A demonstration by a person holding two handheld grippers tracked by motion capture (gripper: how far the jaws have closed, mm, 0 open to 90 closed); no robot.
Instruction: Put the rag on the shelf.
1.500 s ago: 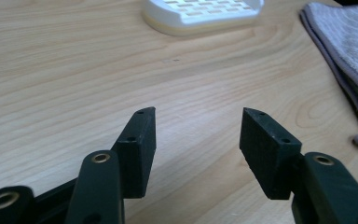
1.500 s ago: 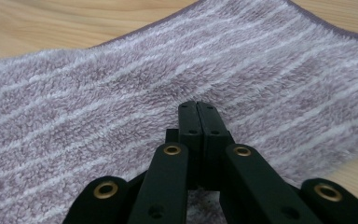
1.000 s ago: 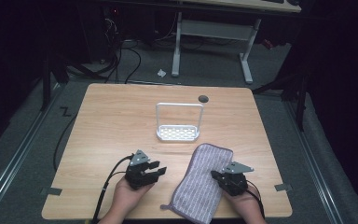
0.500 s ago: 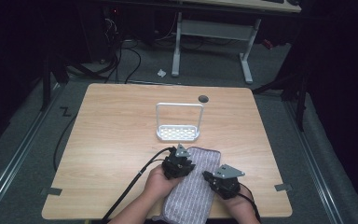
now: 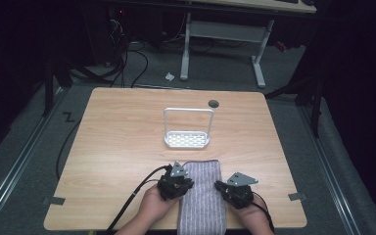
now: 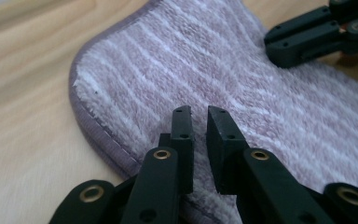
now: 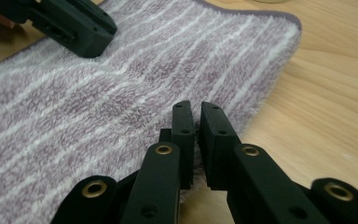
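Note:
A lilac striped towel (image 5: 203, 200) lies lengthwise at the table's front edge, between my two grippers. My left gripper (image 5: 188, 186) rests at the towel's (image 6: 191, 60) left hem. Its jaws (image 6: 199, 112) have just been closing and stand nearly together, with no fold pinched between them. My right gripper (image 5: 220, 186) sits at the towel's (image 7: 121, 93) right hem. Its jaws (image 7: 196, 108) have just been opening slightly, leaving a thin slit over the pile, and I see nothing gripped. Each gripper view shows the other gripper across the towel: the right gripper (image 6: 317, 32) and the left gripper (image 7: 74, 28).
A white wire rack (image 5: 187, 140) with a tall hoop stands at the middle of the wooden table (image 5: 117, 137), beyond the towel. A dark cable hole (image 5: 213, 103) sits near the far edge. The left gripper's cable (image 5: 127, 208) trails off the front.
My left hand moved right from bare wood to the towel's left hem. The towel went from slanted and wide to straight and narrower. The right hand barely shifted.

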